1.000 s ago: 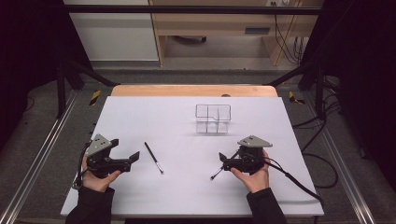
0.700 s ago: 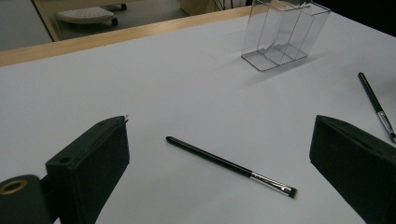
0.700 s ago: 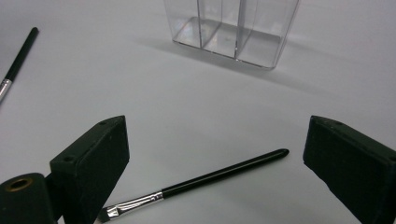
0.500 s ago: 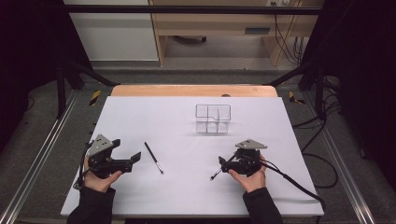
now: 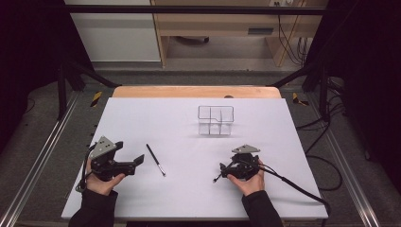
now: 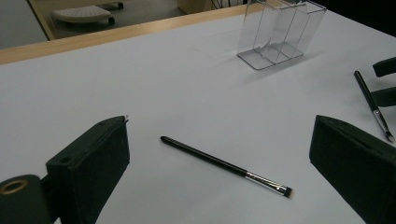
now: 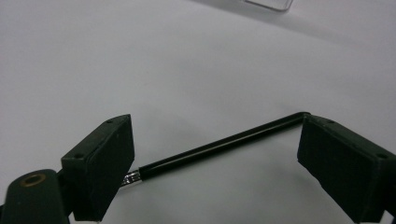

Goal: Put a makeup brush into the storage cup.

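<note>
White paper covers the counter (image 5: 142, 118), with dark floor and a pale wooden bench beyond its far edge. On the near right, the right tool (image 5: 222, 173) is set low over a thin black brush (image 7: 219, 147), its jaws standing wide to either side of the handle; they have just been closing a little, yet neither pad presses on the brush, which lies flat on the paper between them. In the right gripper view the handle runs slantwise across the gap, its metal collar tucked behind the left jaw and its far end close to the right jaw.

The left tool (image 5: 135, 163) rests on the near left of the counter, jaws wide apart with nothing in them. Just beside it, toward the middle, lies a second brush (image 5: 155, 160), handle pointing away and bristles toward the person. A clear divided holder (image 5: 215, 120) stands upright farther back, well apart from both brushes and empty as far as can be seen.

The risk, as I judge it, lies in the slant: the handle is thin and round and not square to the pads, so closing on it could roll or pivot it, or catch it near one end so that it tips when lifted. Jaws set too high might close above it altogether.
</note>
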A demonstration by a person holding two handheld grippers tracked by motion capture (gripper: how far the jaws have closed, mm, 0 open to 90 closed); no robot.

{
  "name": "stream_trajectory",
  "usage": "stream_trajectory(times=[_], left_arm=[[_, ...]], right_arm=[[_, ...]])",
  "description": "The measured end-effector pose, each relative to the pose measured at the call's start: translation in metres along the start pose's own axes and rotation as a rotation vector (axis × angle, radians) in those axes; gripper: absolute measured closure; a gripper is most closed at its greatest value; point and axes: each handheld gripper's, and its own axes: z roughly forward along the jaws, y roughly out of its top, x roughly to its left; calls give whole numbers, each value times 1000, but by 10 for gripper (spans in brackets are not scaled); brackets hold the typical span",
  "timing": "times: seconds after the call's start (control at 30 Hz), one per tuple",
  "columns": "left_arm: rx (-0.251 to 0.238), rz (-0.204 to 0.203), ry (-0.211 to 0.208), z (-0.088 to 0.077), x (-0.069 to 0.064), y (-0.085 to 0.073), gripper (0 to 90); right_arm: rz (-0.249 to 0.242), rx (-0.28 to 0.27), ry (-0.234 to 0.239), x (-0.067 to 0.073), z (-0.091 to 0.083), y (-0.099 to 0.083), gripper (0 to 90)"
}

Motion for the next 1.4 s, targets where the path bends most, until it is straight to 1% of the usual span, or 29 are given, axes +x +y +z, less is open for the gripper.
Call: stream_trajectory(times=[0.1, 0.2, 0.27, 0.33, 0.43, 0.53, 0.77, 0.8, 0.83, 0.87, 0.9, 0.93, 0.97, 1.0, 1.03, 1.07, 1.27, 1.4], left_arm=[[-5, -5, -3, 0, 0, 0, 44], [-3, -7, -6, 0, 0, 0, 44], [0, -8, -5, 1, 0, 0, 44], [4, -7, -3, 1, 0, -1, 44], [4, -9, -5, 2, 0, -1, 45], [9, -8, -9, 3, 0, -1, 46], [24, 8, -12, 6, -4, -2, 48], [24, 8, -12, 6, -4, -2, 48], [26, 9, -13, 7, -4, -2, 48], [26, 9, -13, 7, -4, -2, 48], [30, 13, -11, 7, -4, -2, 48], [30, 13, -11, 7, -4, -2, 48], [32, 14, -11, 8, -5, -2, 48], [32, 14, -11, 8, -5, -2, 48], [31, 16, -13, 7, -5, -2, 49], [31, 16, -13, 7, -5, -2, 50], [31, 14, -17, 7, -5, -2, 50], [32, 16, -19, 7, -5, -2, 52]], right_arm=[[-6, 13, -5, 0, 3, -1, 125], [-7, 23, -1, 2, 5, -3, 150], [-18, 32, 4, 2, 7, -4, 164], [-18, 31, 17, 3, 8, -5, 193], [-17, 27, 26, 3, 8, -5, 206], [-25, 28, 21, 3, 8, -5, 228], [-47, 21, 36, 3, 6, -5, 303], [-47, 21, 36, 3, 6, -5, 303], [-52, 22, 41, 3, 6, -5, 339], [-52, 22, 41, 3, 6, -5, 339], [-60, 23, 48, 2, 5, -5, 371], [-60, 23, 48, 2, 5, -5, 371], [-65, 26, 55, 2, 4, -5, 404], [-65, 26, 55, 2, 4, -5, 404], [-69, 28, 59, 2, 4, -5, 440], [-69, 28, 59, 2, 4, -5, 440], [-79, 37, 64, -1, 1, -4, 539], [-81, 51, 68, -1, 0, -3, 579]])
